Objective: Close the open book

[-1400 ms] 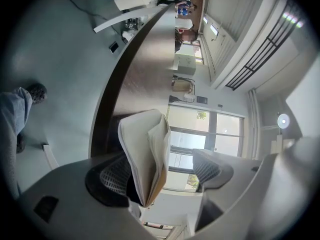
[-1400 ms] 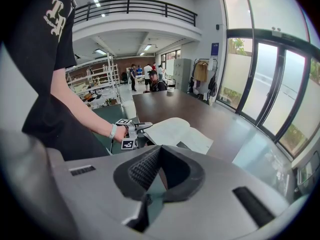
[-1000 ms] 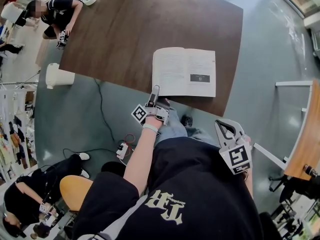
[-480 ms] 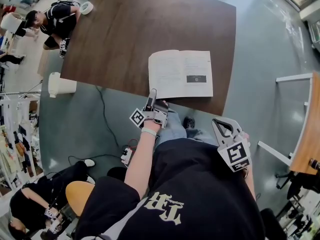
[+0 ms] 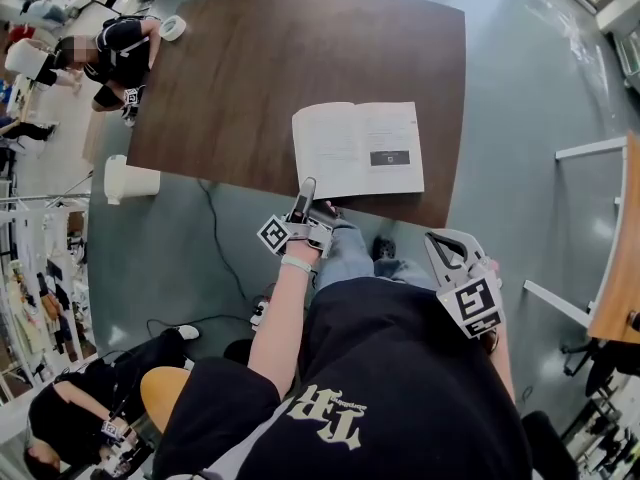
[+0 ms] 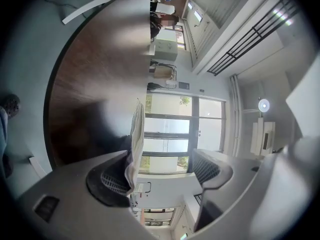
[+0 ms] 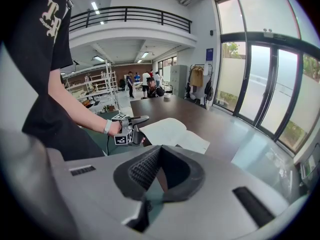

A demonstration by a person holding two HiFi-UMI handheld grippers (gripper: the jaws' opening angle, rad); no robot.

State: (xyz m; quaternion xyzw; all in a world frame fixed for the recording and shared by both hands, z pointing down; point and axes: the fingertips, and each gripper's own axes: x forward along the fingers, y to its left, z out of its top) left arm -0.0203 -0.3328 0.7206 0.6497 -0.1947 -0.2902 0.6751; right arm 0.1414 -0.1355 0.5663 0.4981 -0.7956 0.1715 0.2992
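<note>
Two tongs, one open book (image 5: 358,150) on the counter (image 5: 270,68): left tongs (image 5: 306,188) spread apart around its near page edge, right tongs (image 5: 440,240) pinched together, empty, well back from it.

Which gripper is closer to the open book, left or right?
Left. The left gripper is at the open book's near edge, page edges between its parted jaws. The right gripper is held back, well off the table.

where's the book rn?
Head view: the open book lies on the brown table at its near edge, right of centre, with the left gripper at the book's near left corner.
</note>
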